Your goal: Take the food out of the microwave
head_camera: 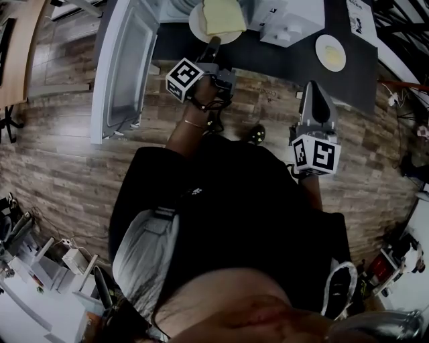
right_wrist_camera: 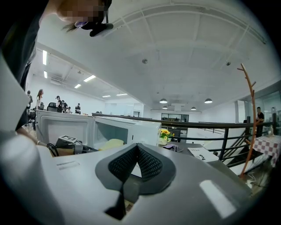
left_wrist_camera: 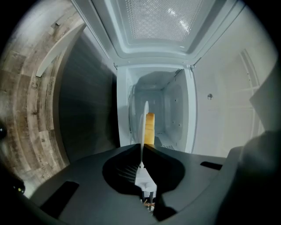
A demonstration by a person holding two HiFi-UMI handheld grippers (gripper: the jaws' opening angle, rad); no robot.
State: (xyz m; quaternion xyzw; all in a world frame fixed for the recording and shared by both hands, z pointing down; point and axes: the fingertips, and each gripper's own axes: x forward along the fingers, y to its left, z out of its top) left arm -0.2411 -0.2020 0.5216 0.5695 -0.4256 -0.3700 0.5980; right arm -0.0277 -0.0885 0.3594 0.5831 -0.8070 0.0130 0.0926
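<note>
since the food [head_camera: 222, 15] sits on it, left hand-held gripper [head_camera: 214, 43]: i clamp the plate [head_camera: 196, 24] by its rim, to carry it flat.
right hand-held gripper [head_camera: 314, 88]: closed, empty, held clear.

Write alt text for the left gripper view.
The left gripper has its dark jaws shut on the rim of a white round plate, seen edge-on and carrying a yellow slab of food. Behind it is the empty white microwave cavity, its mesh-window door open across the top of the frame.
</note>
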